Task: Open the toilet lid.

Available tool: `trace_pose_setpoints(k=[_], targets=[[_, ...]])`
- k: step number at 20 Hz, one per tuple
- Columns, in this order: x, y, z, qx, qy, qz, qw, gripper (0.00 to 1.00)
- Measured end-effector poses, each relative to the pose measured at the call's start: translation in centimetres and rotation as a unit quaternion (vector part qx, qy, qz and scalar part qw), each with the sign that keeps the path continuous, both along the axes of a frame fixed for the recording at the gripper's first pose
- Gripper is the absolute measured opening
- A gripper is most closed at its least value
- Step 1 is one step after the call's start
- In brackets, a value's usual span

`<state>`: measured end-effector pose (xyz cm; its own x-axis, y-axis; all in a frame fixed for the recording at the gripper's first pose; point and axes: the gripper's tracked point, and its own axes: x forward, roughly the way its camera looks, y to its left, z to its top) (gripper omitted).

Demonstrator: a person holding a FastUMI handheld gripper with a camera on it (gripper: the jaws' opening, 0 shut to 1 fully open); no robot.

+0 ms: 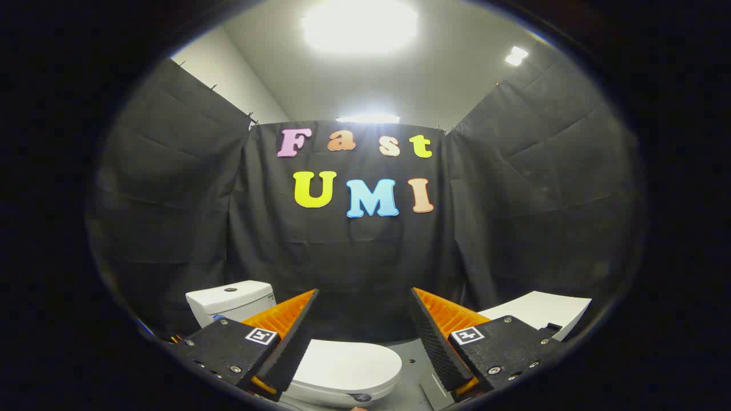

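A white toilet stands low between and below my fingers. Its lid (348, 365) lies flat and closed over the bowl. The white tank (231, 299) with a round flush button on top rises behind my left finger. My gripper (363, 319) hangs above the toilet with its fingers wide apart and nothing between them. The left finger (291, 337) overlaps the lid's left edge in the view, but I cannot tell any contact. The front of the bowl is cut off below.
A white flat panel (542, 311) juts out behind the right finger. Grey floor (414, 371) shows to the right of the toilet. Black cloth walls (354, 257) close in the booth on three sides, with bright ceiling lights above.
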<state>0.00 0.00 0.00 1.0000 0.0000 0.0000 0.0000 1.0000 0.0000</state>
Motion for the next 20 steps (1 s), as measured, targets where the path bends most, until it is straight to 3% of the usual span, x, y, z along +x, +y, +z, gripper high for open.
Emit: trace_pose_setpoints(k=[10, 15, 20], targets=[[-0.7, 0.2, 1.1, 0.053, -0.018, 0.033, 0.998, 0.95], [-0.4, -1.5, -1.9, -0.017, 0.025, 0.012, 0.999, 0.95], [-0.3, -1.1, -3.0, -0.038, 0.032, 0.015, 0.999, 0.95]])
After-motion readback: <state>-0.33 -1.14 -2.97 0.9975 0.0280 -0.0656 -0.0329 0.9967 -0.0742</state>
